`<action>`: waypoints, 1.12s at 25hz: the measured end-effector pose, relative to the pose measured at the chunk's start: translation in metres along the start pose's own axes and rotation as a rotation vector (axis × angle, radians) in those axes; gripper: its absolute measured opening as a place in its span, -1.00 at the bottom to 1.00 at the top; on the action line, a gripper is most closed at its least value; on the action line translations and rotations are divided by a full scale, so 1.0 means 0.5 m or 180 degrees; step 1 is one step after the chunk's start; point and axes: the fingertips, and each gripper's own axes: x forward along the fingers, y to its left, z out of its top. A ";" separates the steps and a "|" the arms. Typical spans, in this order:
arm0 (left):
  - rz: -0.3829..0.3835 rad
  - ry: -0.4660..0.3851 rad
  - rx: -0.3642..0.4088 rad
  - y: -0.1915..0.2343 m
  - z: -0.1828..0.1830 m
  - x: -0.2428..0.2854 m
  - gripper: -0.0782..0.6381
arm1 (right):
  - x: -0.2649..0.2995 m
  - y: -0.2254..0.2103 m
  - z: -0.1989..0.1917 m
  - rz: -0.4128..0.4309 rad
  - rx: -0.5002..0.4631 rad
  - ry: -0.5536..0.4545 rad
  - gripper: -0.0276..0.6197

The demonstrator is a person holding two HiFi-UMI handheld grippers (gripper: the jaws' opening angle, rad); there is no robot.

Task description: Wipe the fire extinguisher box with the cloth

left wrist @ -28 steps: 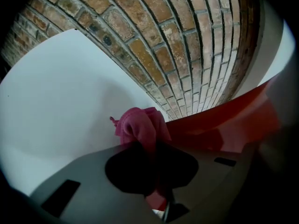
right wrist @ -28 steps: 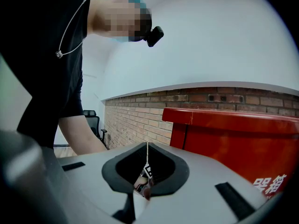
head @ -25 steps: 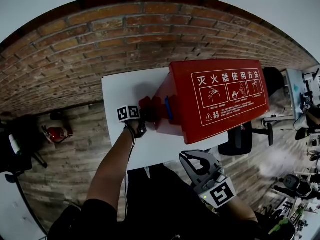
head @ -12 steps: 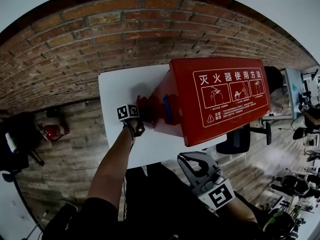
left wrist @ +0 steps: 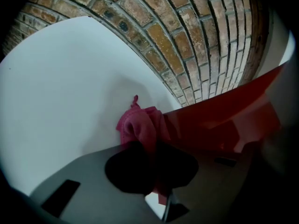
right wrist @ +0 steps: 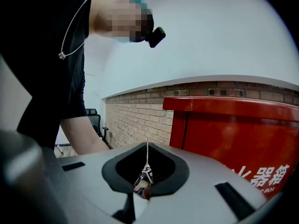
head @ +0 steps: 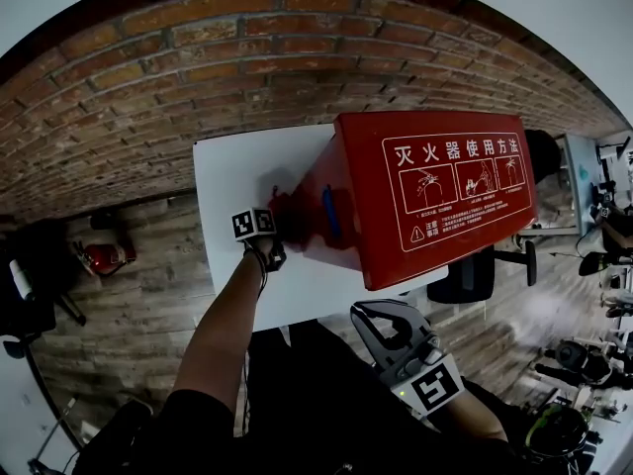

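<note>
In the head view the left gripper (head: 281, 224) pressed the red cloth (head: 281, 204) low against the end wall of the fire extinguisher box (head: 435, 196) on the white table (head: 232, 166). Wiping seemed under way, with the labelled face probably left to do. The left gripper view showed its jaws clenched on the cloth, and the right gripper view showed the right gripper (right wrist: 146, 167) closed, empty and idle.

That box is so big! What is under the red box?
The red box stands on a white table, which shows beside it. A pink cloth is against its side. The spot right under the box is covered, so nobody can see it.
</note>
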 end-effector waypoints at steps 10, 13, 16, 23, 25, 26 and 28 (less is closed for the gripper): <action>-0.0046 -0.0101 -0.0001 0.016 -0.055 -0.008 -0.55 | 0.009 0.012 0.003 0.0064 0.0010 -0.0024 -0.83; -0.0079 -0.0125 -0.0037 0.019 -0.072 -0.010 -0.55 | 0.010 0.015 0.001 0.0075 0.0009 -0.0021 -0.83; -0.0099 -0.0131 -0.0050 0.020 -0.086 -0.013 -0.55 | 0.011 0.018 0.003 0.0072 0.0019 -0.0028 -0.83; -0.0129 -0.0141 -0.0092 0.023 -0.115 -0.018 -0.55 | 0.008 0.028 0.003 0.0083 0.0025 -0.0019 -0.83; -0.0146 -0.0143 -0.0146 0.023 -0.123 -0.019 -0.55 | 0.006 0.029 0.002 0.0086 0.0019 -0.0013 -0.83; -0.0156 -0.0141 -0.0170 0.023 -0.126 -0.020 -0.55 | 0.005 0.030 0.003 0.0085 0.0018 -0.0017 -0.83; -0.0178 -0.0143 -0.0205 0.020 -0.130 -0.024 -0.55 | 0.004 0.031 0.005 0.0080 0.0019 -0.0032 -0.83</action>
